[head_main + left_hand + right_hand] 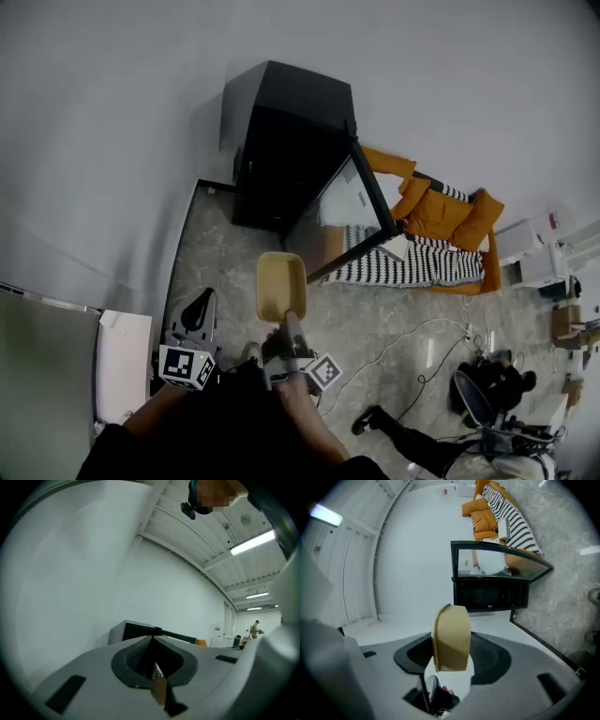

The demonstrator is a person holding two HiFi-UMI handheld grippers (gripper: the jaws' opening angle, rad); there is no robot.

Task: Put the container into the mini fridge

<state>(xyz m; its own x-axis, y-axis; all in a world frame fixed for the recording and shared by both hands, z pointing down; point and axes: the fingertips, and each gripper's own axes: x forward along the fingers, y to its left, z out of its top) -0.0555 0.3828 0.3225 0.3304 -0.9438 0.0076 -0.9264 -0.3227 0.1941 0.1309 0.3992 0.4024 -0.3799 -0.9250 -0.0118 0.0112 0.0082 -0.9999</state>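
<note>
A black mini fridge (281,150) stands against the white wall, its glass door (352,202) swung open to the right. My right gripper (292,326) is shut on a tan, open-topped container (281,284), holding it by its near end a short way in front of the fridge. In the right gripper view the container (451,637) sits upright between the pads, with the fridge (490,592) and its door (501,562) straight ahead. My left gripper (198,307) hangs lower left of the container, shut and holding nothing. In its own view, the left gripper (152,645) points at the wall and the fridge (136,631).
An orange sofa (441,211) with a striped blanket stands right of the fridge door. A white cable (412,342) trails over the marble floor. A white panel (122,361) leans at the left. Dark equipment (487,394) and a person's shoe (366,420) are at the lower right.
</note>
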